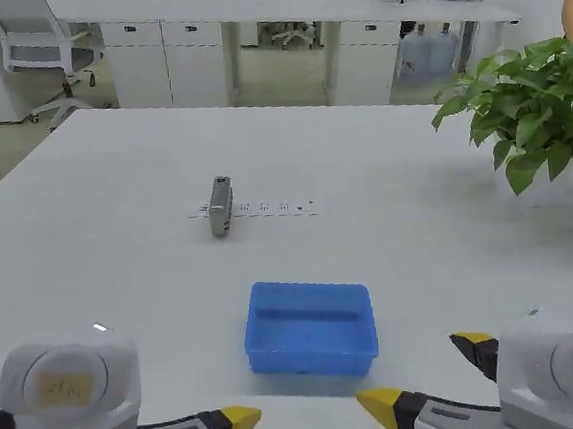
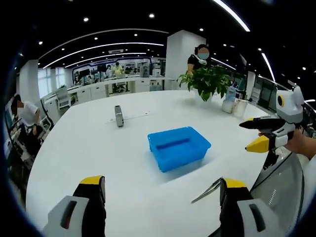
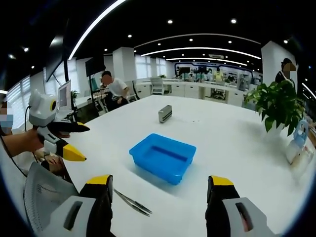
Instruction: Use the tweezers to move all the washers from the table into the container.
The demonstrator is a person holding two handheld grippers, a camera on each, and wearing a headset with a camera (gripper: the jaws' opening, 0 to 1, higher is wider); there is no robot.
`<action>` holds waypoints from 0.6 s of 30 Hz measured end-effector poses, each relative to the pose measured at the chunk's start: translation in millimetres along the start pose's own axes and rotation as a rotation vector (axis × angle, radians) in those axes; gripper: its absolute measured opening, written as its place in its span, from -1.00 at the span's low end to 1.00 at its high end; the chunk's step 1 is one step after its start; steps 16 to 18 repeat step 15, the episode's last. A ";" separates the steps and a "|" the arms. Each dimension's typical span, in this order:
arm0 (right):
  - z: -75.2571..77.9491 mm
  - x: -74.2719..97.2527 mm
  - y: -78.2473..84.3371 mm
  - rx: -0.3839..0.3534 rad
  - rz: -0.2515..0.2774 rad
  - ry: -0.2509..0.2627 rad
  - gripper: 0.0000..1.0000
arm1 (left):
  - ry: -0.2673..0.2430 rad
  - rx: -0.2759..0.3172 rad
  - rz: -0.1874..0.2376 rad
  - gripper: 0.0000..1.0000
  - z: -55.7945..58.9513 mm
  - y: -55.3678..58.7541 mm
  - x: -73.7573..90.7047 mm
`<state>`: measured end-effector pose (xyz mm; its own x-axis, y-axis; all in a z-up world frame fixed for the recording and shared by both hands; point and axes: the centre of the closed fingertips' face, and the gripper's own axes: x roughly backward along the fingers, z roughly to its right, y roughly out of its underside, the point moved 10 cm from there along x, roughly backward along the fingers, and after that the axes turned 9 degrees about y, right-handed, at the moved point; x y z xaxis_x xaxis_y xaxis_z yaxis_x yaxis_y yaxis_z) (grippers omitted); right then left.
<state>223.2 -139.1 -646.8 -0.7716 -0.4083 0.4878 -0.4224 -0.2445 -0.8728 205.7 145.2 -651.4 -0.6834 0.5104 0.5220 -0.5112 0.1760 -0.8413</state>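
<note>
Left hand-held gripper (image 2: 162,182) and right hand-held gripper (image 3: 160,180): jaws spread wide, nothing gripped. Slim metal tweezers (image 3: 132,202): flat on white surface (image 1: 114,189), between both. Blue rectangular plastic container (image 1: 310,328): just beyond. Tiny washers (image 1: 266,208): in a row farther off, beside grey block (image 1: 221,205).

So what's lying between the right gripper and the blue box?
The tweezers lie flat on the white table, near the right gripper's jaws, in the right gripper view.

The left gripper (image 2: 161,183) has its jaws wide apart over the white table (image 2: 94,148). The tweezers (image 2: 206,191) lie just beside one jaw. The blue container (image 2: 178,147) stands further ahead, and the right gripper (image 2: 247,136) is at the right edge.
</note>
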 end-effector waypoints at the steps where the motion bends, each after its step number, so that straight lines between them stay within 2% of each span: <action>1: 0.1 -0.4 -0.9 0.000 0.004 0.000 0.54 | 0.000 0.001 0.000 0.97 0.3 -0.3 -0.6; 4: 0.9 -2.2 -1.9 -0.001 0.007 -0.003 0.54 | -0.009 -0.004 0.003 0.97 0.5 0.1 -1.6; 10: 2.3 -3.8 -0.6 -0.001 0.004 -0.004 0.53 | -0.021 -0.007 -0.019 0.96 -2.2 3.9 -0.7; 18: 2.4 -6.2 2.1 -0.021 0.000 -0.010 0.53 | -0.025 -0.016 -0.018 0.95 -3.9 3.6 -0.5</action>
